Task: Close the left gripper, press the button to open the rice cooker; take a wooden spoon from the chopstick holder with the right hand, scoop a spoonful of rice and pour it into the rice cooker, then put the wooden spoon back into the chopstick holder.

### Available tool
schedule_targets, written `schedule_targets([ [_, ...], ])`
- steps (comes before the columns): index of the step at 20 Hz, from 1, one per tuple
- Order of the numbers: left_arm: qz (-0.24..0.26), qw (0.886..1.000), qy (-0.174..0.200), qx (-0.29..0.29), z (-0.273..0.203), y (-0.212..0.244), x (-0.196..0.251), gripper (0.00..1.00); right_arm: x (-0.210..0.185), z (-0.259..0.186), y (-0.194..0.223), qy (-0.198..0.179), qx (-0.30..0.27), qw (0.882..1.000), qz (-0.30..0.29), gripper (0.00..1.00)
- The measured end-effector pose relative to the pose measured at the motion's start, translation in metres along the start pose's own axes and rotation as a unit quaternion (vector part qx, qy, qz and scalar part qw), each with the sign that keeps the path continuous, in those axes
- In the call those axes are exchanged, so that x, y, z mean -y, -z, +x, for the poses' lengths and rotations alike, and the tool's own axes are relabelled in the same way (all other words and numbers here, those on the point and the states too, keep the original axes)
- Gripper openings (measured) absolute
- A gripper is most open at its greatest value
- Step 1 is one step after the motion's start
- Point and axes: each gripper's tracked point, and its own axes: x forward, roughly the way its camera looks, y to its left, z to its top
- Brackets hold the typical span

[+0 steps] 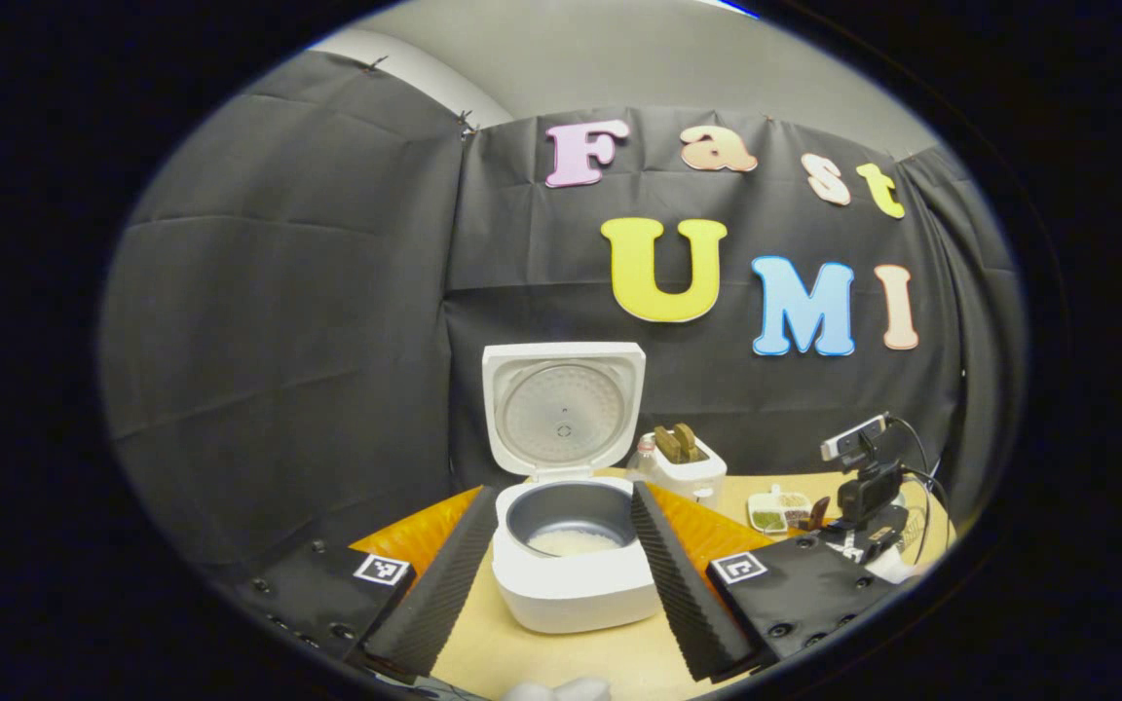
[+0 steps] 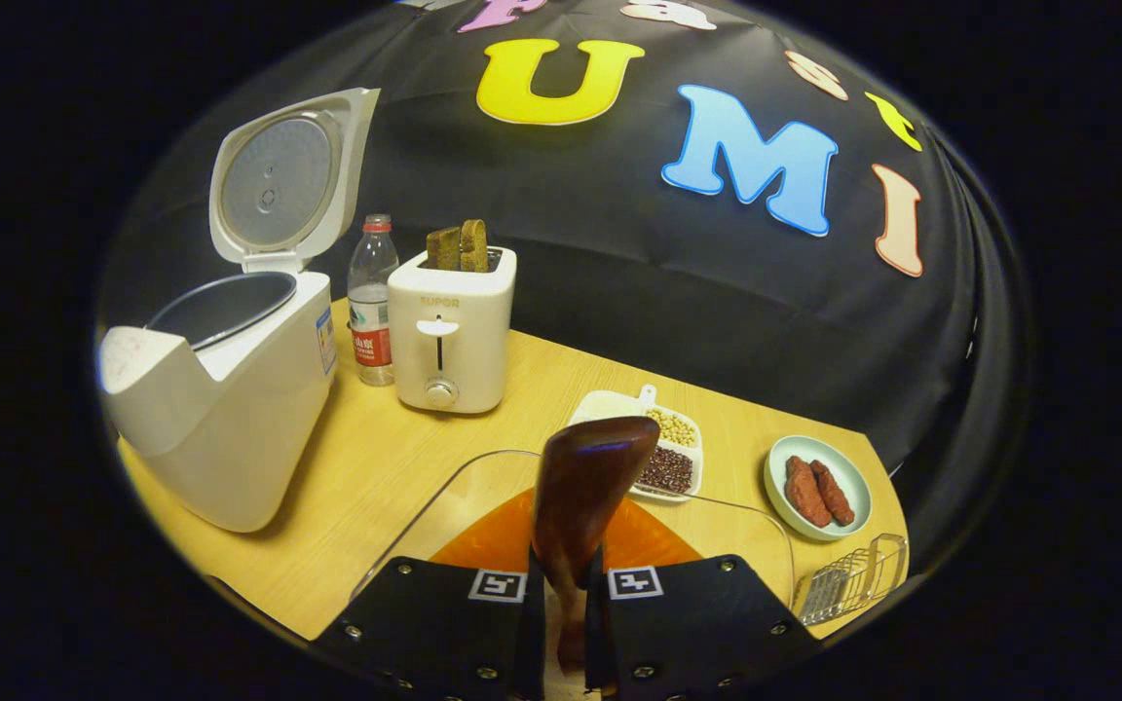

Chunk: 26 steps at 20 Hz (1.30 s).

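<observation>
Rice cooker: white rice cooker (image 1: 576, 574) is sitting on the pale wooden table (image 1: 619, 662) with its lid (image 1: 563, 407) standing fully open and upright, the round silver inner plate facing forward. In the left gripper view it is lying between and just beyond the two fingers.
Inner pot: dark grey pot (image 1: 571, 514) is showing a shallow patch of white rice (image 1: 573, 542) at its bottom.
Left gripper: left gripper (image 1: 563, 574) is standing with its ribbed black fingers (image 1: 434, 594) spread wide apart, one on each side of the cooker body, gripping nothing.
Wooden spoon: dark reddish-brown wooden spoon (image 2: 580, 497) is looking glossy and smooth; its broad end is rising straight ahead of the right fingers, with a bluish glint at the top.
Right gripper: right gripper (image 2: 566, 623) is clamping the spoon's shaft, both black fingers pressing on it from either side.
Clear container: a transparent container (image 2: 444, 506) with rounded corners is lying just ahead of the right fingers, behind the spoon.
Beyond the right fingers: a white toaster (image 2: 449, 326) with brown toast and a water bottle (image 2: 372, 297) are standing ahead to the left, beside the cooker; a divided dish of beans (image 2: 663, 448) is sitting just past the spoon tip; a pale green plate (image 2: 853, 477) with reddish pieces and a wire rack (image 2: 848, 582) are lying off to the right.
</observation>
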Motion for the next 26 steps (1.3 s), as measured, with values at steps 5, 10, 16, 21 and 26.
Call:
schedule_targets([
  [5, 0.011, 1.0, -0.003, 0.002, -0.001, -0.006, -0.004, 0.96, -0.005, -0.001, -0.004, -0.023, -0.001, 0.994, 0.105, 0.16],
  [10, 0.022, 1.0, 0.004, 0.009, -0.003, -0.011, 0.001, 0.97, -0.003, -0.003, -0.002, -0.057, -0.007, 0.968, 0.245, 0.16],
  [16, 0.017, 1.0, 0.01, 0.005, 0.001, -0.015, 0.006, 0.97, 0.017, -0.004, 0.006, -0.072, -0.008, 0.924, 0.376, 0.16],
  [21, 0.022, 1.0, 0.016, 0.009, 0.003, -0.02, 0.014, 0.96, 0.05, -0.01, 0.001, -0.076, 0.018, 0.872, 0.483, 0.16],
  [26, 0.022, 0.999, 0.021, 0.013, 0.004, -0.027, 0.018, 0.96, 0.082, -0.017, -0.005, -0.06, 0.046, 0.845, 0.529, 0.16],
])
